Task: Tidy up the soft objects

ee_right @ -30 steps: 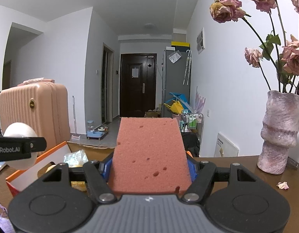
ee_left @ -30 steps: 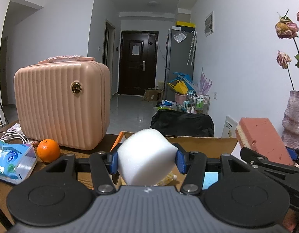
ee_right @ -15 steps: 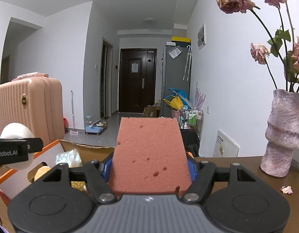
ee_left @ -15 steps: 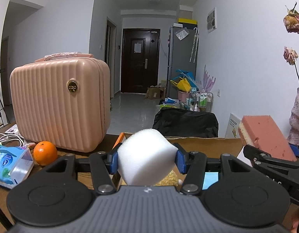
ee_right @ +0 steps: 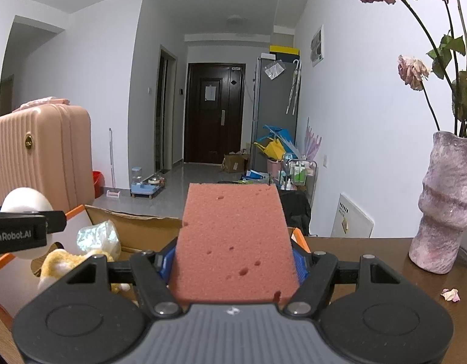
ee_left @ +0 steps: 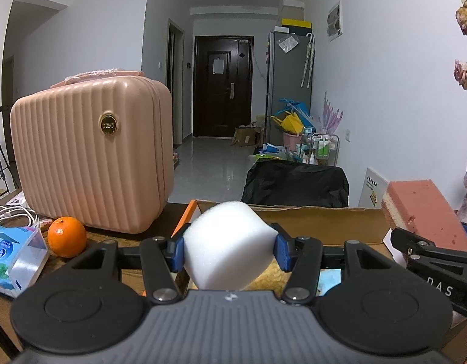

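My left gripper [ee_left: 228,250] is shut on a white foam sponge [ee_left: 227,242], its blue pads pressed into both sides. Just beyond it stands an open cardboard box [ee_left: 321,221] with orange edges. My right gripper [ee_right: 233,265] is shut on a pink-red block sponge [ee_right: 233,242] that sticks out forward over the same box [ee_right: 136,224]. In the box lie a yellow plush item [ee_right: 63,262] and a clear crinkled bag [ee_right: 96,236]. The white sponge [ee_right: 24,200] and the left gripper appear at the left of the right wrist view. The pink sponge [ee_left: 424,209] shows at the right of the left wrist view.
On the brown table: a pink ribbed suitcase [ee_left: 90,154] at the left, an orange [ee_left: 66,236], a blue tissue pack [ee_left: 11,257] and white cables [ee_left: 11,212]. A mauve vase [ee_right: 445,206] of dried roses stands at the right, petals [ee_right: 450,294] beside it. Beyond the table lies a hallway.
Both grippers have eased forward and slightly down toward the box, which looks a little nearer. The grips on the two sponges are unchanged.
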`<move>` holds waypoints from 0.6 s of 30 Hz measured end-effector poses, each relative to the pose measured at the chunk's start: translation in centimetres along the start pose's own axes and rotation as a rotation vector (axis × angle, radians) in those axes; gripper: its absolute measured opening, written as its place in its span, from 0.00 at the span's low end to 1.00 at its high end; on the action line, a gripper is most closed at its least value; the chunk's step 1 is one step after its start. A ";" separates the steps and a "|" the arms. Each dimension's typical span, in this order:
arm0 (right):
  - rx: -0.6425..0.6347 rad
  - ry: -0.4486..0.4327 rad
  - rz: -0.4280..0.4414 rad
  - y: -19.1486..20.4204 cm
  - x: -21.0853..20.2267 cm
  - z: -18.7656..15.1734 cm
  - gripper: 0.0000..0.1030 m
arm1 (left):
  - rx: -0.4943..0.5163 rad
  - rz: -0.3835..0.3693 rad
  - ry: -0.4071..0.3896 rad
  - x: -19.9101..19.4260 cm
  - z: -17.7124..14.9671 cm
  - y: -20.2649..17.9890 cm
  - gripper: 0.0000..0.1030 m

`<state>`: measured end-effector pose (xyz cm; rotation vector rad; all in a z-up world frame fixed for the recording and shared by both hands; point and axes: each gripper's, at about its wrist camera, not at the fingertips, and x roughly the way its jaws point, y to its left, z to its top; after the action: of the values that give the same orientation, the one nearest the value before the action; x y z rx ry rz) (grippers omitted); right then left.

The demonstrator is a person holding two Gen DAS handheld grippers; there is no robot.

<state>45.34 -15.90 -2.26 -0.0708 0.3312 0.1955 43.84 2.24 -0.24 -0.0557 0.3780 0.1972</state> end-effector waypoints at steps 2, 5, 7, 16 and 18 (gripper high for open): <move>0.001 0.005 0.004 -0.1 0.1 0.0 0.67 | 0.003 0.001 0.002 0.2 -0.1 0.0 0.54; -0.002 0.019 0.009 0.0 0.2 -0.1 0.67 | -0.005 -0.006 0.009 0.3 0.0 0.2 0.56; 0.000 0.027 0.011 0.0 0.3 -0.3 0.67 | -0.011 -0.003 0.007 0.4 0.0 0.4 0.61; 0.021 0.021 0.009 -0.5 0.2 -0.4 1.00 | -0.031 0.057 -0.006 0.4 -0.1 1.0 1.00; 0.024 0.024 0.008 -0.6 0.2 -0.4 1.00 | -0.037 0.057 -0.001 0.5 0.0 1.1 1.00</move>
<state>45.55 -16.44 -2.69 -0.0483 0.3572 0.1992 44.04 3.38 -0.46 -0.0810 0.3755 0.2605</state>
